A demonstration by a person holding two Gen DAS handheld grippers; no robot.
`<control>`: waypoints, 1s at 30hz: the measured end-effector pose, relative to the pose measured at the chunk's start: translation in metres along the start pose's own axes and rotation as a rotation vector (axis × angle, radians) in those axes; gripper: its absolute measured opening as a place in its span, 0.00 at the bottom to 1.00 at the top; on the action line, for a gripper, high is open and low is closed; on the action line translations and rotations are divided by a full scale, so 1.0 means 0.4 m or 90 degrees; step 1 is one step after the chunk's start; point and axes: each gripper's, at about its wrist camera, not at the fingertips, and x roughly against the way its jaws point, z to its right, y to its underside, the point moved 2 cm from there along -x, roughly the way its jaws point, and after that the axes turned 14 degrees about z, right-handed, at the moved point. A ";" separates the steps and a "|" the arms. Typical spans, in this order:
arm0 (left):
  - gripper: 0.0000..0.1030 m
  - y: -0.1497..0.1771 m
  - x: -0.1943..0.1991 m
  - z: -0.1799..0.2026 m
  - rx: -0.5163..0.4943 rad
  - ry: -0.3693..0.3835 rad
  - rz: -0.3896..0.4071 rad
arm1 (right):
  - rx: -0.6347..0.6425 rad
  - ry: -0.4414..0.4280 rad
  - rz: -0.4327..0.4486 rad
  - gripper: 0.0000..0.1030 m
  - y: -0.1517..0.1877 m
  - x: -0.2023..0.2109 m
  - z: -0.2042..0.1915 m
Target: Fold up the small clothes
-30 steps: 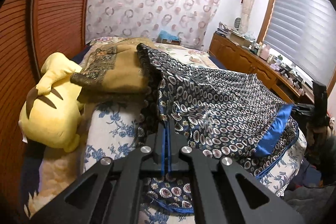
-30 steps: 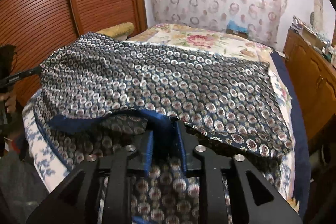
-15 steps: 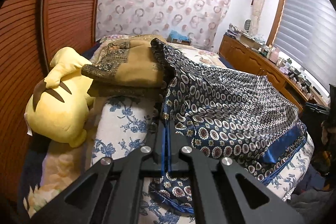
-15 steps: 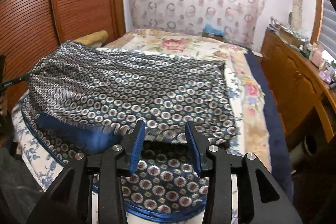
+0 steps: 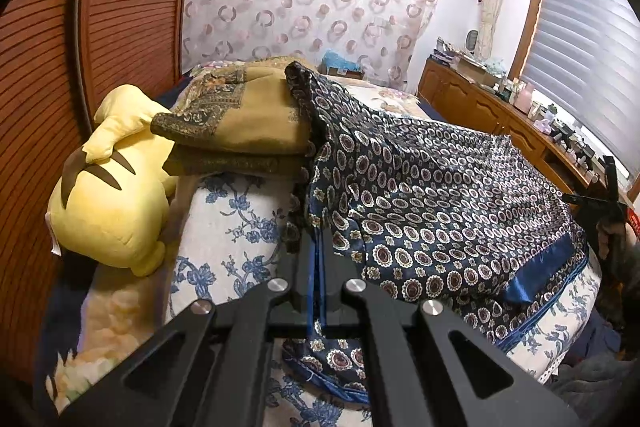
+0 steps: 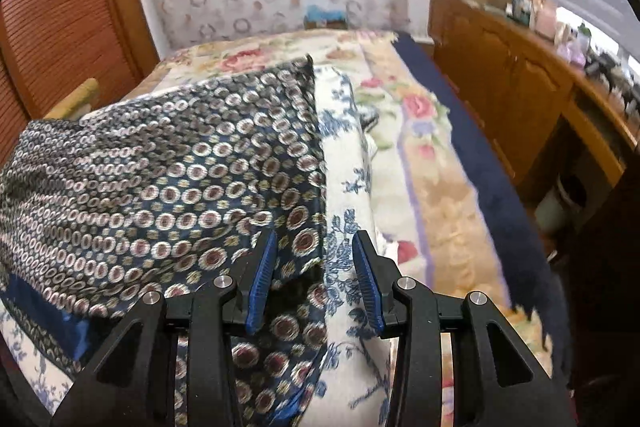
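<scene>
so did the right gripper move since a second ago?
Yes. The right gripper has let go, its jaws having just opened, and swung rightward off the patterned garment, toward the wooden cabinet.

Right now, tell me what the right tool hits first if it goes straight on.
Probably the blue-flowered sheet just beside the patterned cloth's edge; the open right tool points down at it. Depth is unclear.

A yellow plush toy [image 5: 108, 199] lies beside a folded mustard blanket [image 5: 244, 119] (paisley-bordered). A wooden dresser [image 5: 492, 111] lines the window wall.
</scene>
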 end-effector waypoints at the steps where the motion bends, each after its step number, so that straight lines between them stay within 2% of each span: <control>1: 0.00 0.002 -0.001 0.001 -0.001 0.000 -0.001 | 0.001 -0.006 -0.005 0.38 0.003 -0.006 -0.002; 4: 0.00 0.008 -0.005 0.000 0.000 0.001 -0.008 | 0.013 -0.020 -0.013 0.25 0.007 -0.016 -0.008; 7: 0.00 0.009 -0.003 0.000 0.001 0.002 -0.008 | 0.028 -0.039 0.009 0.06 0.010 0.008 -0.021; 11: 0.00 0.007 0.001 -0.001 0.006 0.008 -0.004 | 0.039 -0.060 0.046 0.00 0.001 0.064 -0.041; 15: 0.00 -0.002 0.022 -0.006 0.020 0.028 0.000 | 0.037 -0.046 0.083 0.00 -0.010 0.141 -0.024; 19: 0.00 -0.004 0.048 -0.017 0.031 0.037 -0.002 | 0.035 -0.040 0.096 0.00 -0.006 0.197 -0.002; 23: 0.00 0.005 0.049 -0.018 0.017 0.026 -0.008 | 0.058 -0.035 0.087 0.00 -0.008 0.183 -0.006; 24: 0.00 0.008 0.047 -0.016 0.015 0.023 -0.008 | 0.055 -0.039 0.085 0.03 -0.013 0.169 -0.009; 25: 0.00 0.010 0.045 -0.015 0.014 0.022 -0.008 | 0.056 -0.030 0.084 0.15 -0.017 0.155 -0.012; 28: 0.00 0.011 0.037 -0.005 0.006 0.021 -0.009 | 0.048 -0.023 0.070 0.33 -0.022 0.107 -0.011; 30: 0.00 0.012 0.035 0.002 0.000 0.020 -0.010 | 0.041 -0.009 0.049 0.37 -0.021 0.061 -0.003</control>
